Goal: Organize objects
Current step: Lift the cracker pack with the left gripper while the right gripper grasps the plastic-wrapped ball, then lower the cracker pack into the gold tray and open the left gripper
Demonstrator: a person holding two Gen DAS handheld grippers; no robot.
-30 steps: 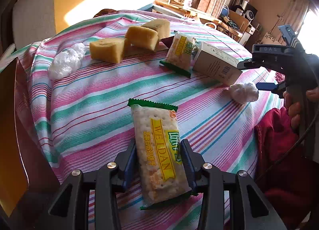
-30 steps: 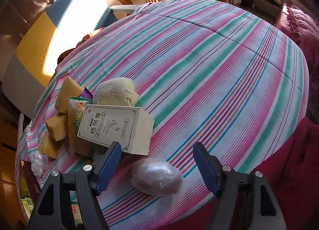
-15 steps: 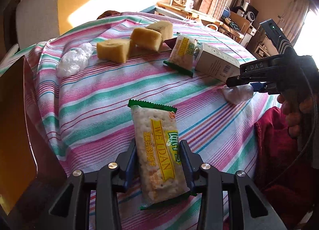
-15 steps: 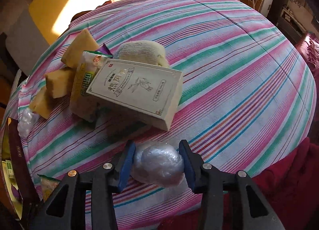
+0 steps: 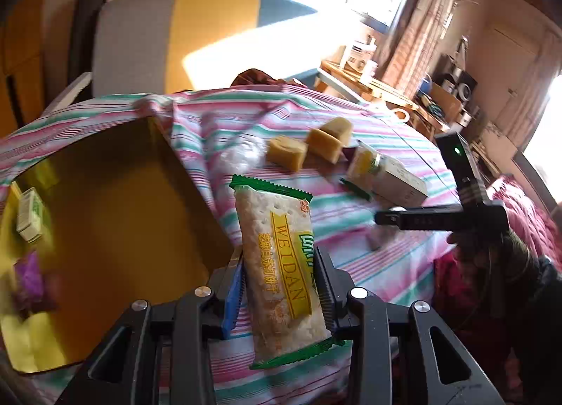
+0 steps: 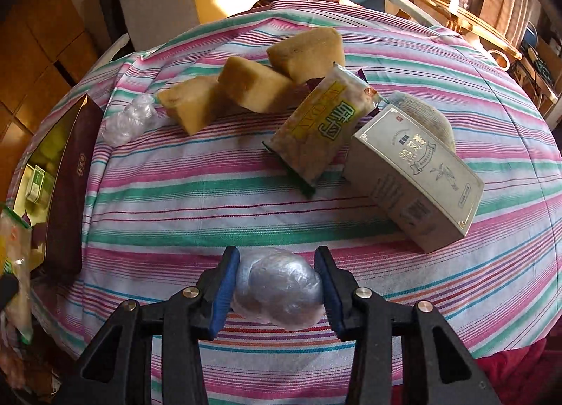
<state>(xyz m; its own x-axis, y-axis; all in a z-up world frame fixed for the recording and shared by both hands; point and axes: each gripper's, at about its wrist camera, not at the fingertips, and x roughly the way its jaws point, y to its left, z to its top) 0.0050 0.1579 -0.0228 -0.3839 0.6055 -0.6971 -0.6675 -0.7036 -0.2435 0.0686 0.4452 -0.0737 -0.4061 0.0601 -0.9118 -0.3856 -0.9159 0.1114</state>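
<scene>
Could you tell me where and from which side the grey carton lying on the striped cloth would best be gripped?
Probably across the two long side faces of the grey carton, near its middle, coming from above. It lies flat with its broad printed face up, tilted against the cracker packet at its far end, so the narrow width likely fits the jaws best. Both grippers are occupied now.

On the tablecloth (image 6: 217,194) three sponge blocks (image 6: 253,89) lie in a row at the back; a cracker pack (image 6: 316,134) leans to their right; a carton (image 6: 414,176) lies right of that; a tray (image 5: 105,229) sits at the left edge.
</scene>
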